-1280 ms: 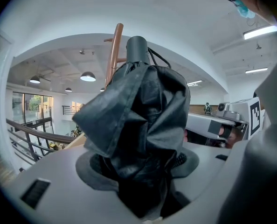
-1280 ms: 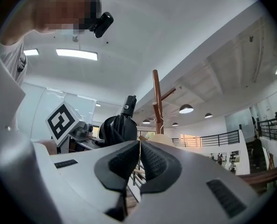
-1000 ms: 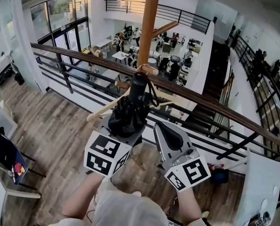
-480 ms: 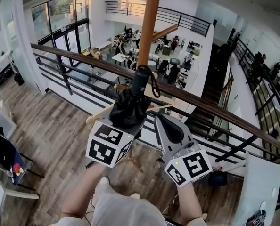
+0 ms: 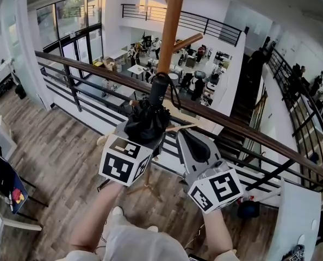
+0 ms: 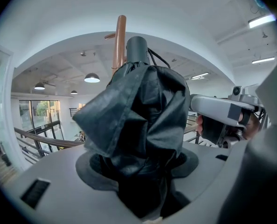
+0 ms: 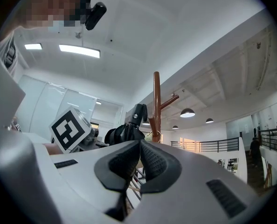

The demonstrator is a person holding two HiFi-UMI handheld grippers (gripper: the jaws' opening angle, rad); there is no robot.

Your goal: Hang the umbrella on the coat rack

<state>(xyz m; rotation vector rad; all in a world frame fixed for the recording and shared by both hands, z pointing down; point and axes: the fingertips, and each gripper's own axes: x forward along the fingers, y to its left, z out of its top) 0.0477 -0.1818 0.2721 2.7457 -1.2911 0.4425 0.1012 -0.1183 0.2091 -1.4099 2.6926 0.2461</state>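
The folded umbrella (image 5: pixel 148 121) stood handle-up, clamped in the left gripper (image 5: pixel 141 141), close to the coat rack (image 5: pixel 171 31), its strap (image 6: pixel 157 59) not yet on a peg (image 5: pixel 187 39). The right gripper (image 5: pixel 196 145) hovered beside it, jaws together, empty. Next, I reckoned, the strap needed lifting over that peg.

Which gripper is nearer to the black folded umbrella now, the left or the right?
Left. The left gripper is clamped on the umbrella and holds it upright in front of the coat rack pole. The right gripper is beside it on the right, shut and empty.
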